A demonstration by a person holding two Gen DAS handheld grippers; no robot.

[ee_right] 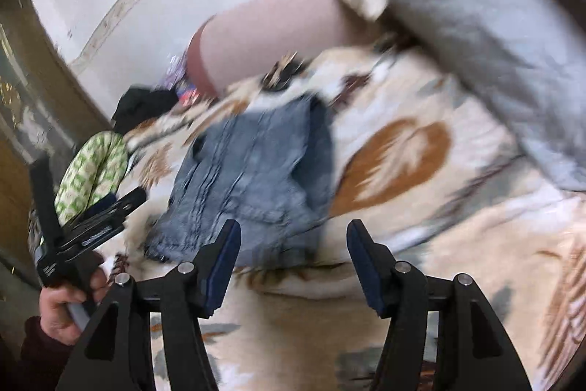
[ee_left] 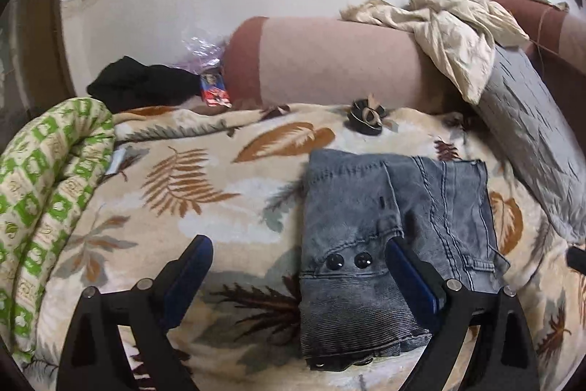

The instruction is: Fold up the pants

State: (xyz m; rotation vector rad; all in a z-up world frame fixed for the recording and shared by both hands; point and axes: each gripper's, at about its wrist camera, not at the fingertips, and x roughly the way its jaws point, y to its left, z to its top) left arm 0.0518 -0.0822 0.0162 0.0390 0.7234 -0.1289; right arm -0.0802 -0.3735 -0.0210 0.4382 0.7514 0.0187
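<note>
- Jeans (ee_left: 388,229), grey-blue denim, lie folded into a compact stack on the leaf-patterned blanket (ee_left: 205,185) that covers the bed; two dark buttons show on the near flap in the left wrist view.
- Left tool (ee_left: 298,261) is spread wide and pinches nothing; its right finger (ee_left: 414,277) overlaps the jeans in the picture, its left finger over bare blanket. Whether the finger touches the denim cannot be told.
- Right tool (ee_right: 293,248) is also spread, with nothing between its fingers, and sits just short of the near edge of the jeans (ee_right: 252,178). This view is blurred.
- In the right wrist view the left tool (ee_right: 91,218) appears at the left edge, gripped by the person's left hand (ee_right: 69,306).
- A green-and-white patterned quilt roll (ee_left: 44,193) lies along the left side of the blanket.
- A pink bolster pillow (ee_left: 329,61) lies across the far end, with a crumpled cream cloth (ee_left: 450,32) draped over its right part and a grey pillow (ee_left: 531,138) leaning beside it.
- A black garment (ee_left: 143,87) lies at the bolster's left end, and a small dark ring-shaped item (ee_left: 366,118) sits on the blanket beyond the jeans.
</note>
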